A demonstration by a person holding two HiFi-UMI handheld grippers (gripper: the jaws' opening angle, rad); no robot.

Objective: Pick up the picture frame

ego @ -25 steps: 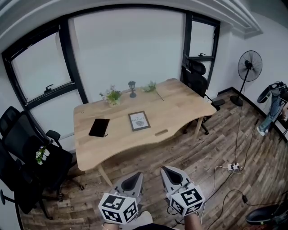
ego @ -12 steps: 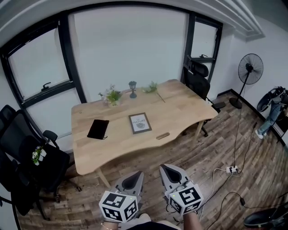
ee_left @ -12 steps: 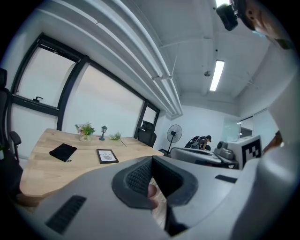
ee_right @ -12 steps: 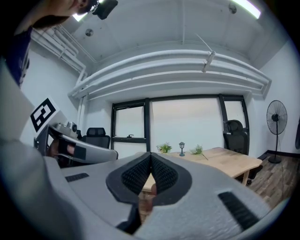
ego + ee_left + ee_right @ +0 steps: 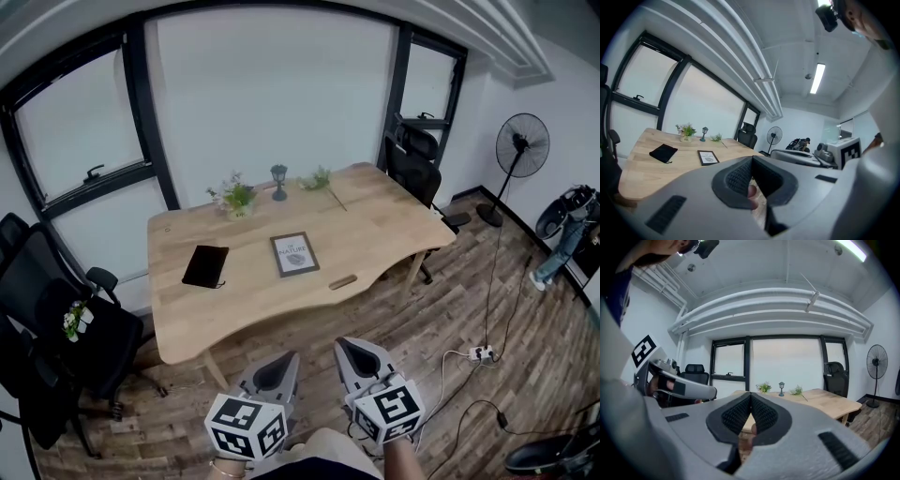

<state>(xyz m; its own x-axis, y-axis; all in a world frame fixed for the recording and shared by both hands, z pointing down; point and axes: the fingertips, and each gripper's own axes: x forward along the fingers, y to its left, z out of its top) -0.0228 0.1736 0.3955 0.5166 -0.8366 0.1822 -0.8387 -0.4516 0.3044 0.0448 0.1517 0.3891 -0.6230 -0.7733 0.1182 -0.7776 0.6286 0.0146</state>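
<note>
A dark-framed picture frame lies flat near the middle of the wooden table; the left gripper view shows the picture frame too. My left gripper and right gripper are held low over the floor, well short of the table's near edge, both pointing toward it. Both are shut with nothing between their pads. In the left gripper view the left gripper has its jaws together, and the right gripper looks the same in its own view.
A black pouch lies left of the frame. A potted plant, a small lamp and a sprig stand at the table's far edge. Office chairs stand left and at the far right. A fan and floor cables are on the right.
The view has shifted slightly toward the table; both grippers moved a little forward and stayed shut. Nothing on the table moved.
</note>
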